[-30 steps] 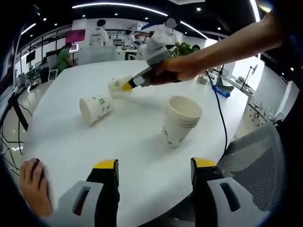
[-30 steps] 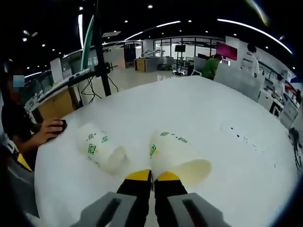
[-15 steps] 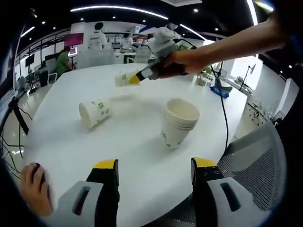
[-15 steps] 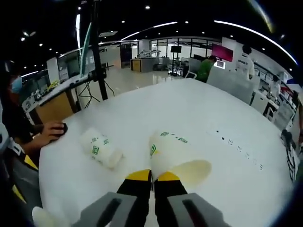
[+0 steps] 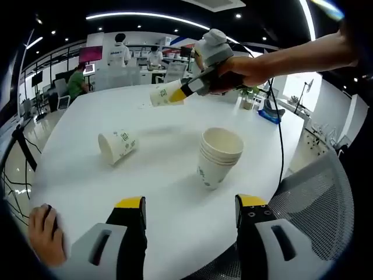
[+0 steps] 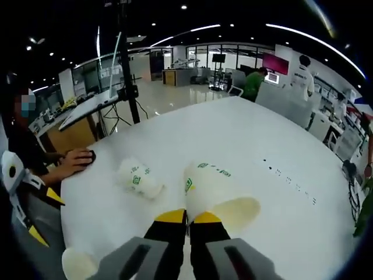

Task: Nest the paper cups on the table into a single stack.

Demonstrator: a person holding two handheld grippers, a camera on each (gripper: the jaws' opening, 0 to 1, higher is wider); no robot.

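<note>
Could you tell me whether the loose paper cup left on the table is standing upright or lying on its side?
On its side. The loose cup lies on the white table, its open mouth facing sideways, apart from the upright stack.

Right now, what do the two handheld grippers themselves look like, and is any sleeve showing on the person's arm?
Both look alike. The left gripper has two black jaws with yellow tips, on light grey housings with slots. The right gripper has the same black jaws and yellow tips on grey housings; in the left gripper view it shows a grey body with a rounded white top. The arm behind it is bare, no sleeve in sight.
</note>
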